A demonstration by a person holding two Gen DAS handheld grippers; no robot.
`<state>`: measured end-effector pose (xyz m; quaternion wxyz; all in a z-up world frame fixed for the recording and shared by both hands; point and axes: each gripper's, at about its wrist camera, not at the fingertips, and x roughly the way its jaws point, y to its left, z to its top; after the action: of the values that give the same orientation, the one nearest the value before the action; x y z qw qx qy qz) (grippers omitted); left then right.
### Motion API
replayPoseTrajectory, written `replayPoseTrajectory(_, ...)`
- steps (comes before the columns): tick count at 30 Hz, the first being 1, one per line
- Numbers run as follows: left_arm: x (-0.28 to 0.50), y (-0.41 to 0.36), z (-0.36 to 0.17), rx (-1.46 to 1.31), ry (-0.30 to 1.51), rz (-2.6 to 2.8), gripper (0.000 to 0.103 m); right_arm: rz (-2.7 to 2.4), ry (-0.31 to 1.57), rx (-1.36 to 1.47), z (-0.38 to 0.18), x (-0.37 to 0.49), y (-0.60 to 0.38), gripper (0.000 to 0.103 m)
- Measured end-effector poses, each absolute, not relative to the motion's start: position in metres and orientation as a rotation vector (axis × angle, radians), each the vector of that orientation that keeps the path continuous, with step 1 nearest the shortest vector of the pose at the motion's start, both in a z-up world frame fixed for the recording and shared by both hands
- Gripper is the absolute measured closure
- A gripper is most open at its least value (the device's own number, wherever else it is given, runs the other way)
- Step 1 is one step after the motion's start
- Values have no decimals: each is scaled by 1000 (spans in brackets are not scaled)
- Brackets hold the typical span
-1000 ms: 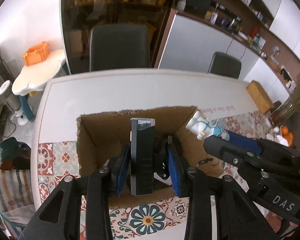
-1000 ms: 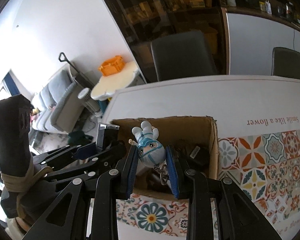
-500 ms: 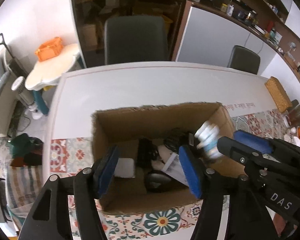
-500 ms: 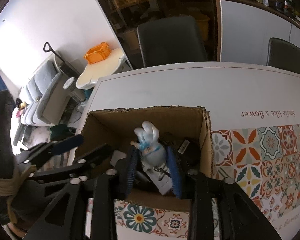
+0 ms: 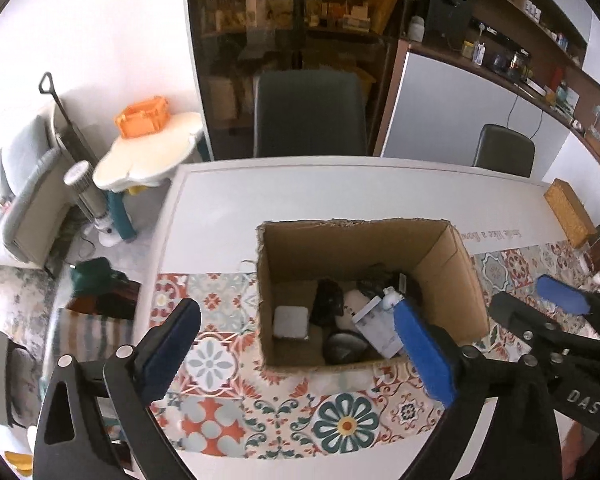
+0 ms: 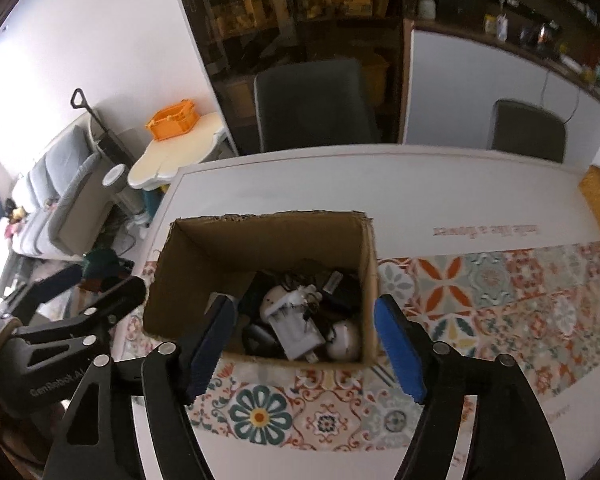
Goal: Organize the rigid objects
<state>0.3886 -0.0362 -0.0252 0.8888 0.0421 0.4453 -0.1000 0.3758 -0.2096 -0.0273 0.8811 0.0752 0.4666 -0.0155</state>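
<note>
Both the left gripper (image 5: pixel 296 344) and right gripper (image 6: pixel 304 346) hover over the cardboard box (image 5: pixel 452 276), jaws opening and empty. Odds and ends lie heaped at its near right, the white figure (image 6: pixel 296 320) topmost, likely just dropped in.

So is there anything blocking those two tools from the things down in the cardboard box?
Nothing visible does. The cardboard box is open-topped, with no flap or lid over it. The left tool and right tool hang above it, jaws opening and empty, with only air down to the pile of objects.
</note>
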Motion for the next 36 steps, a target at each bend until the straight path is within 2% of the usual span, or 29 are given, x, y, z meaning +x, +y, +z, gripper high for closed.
replayPoseTrajectory(5,350,-33,-4,134,838,-190,0,-38,921,137,-4,344,-205,22)
replayPoseTrajectory(14,293,-16,28,96,749,-178,0,-48,832,133,27,283,-207,19)
replayPoseTrajectory(25,238,-9,43,78,695,-185,0,-85,754,107,47,221,-204,18)
replayPoseTrajectory(36,194,1,56,85,636,-175,0,-96,652,73,68,175,-197,12)
